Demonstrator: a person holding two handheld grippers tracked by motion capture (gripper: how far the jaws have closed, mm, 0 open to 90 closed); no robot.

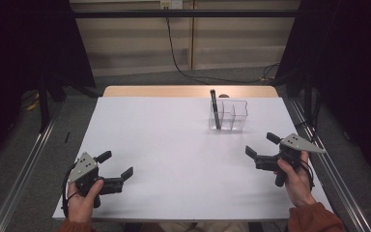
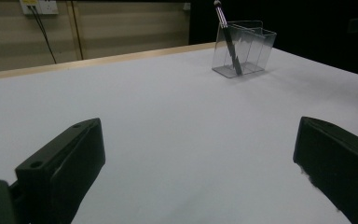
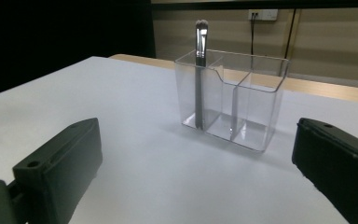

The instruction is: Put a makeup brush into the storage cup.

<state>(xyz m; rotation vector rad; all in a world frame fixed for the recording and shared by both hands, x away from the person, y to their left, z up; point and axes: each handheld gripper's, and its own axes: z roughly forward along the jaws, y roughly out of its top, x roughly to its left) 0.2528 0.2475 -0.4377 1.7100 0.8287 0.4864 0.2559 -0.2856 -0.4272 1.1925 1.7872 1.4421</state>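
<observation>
While both grippers rest low over the white table, neither holds anything. Left gripper: near-left part of the table, jaws spread wide, nothing between them. Right gripper: near-right part, jaws likewise spread and empty, pointed toward the holder. Holder: clear plastic, divided into compartments, standing upright toward the far side, right of centre, well apart from both grippers. Brush: dark handle, metal ferrule, bristles up, leaning in the holder's left compartment as the high view shows it.
</observation>
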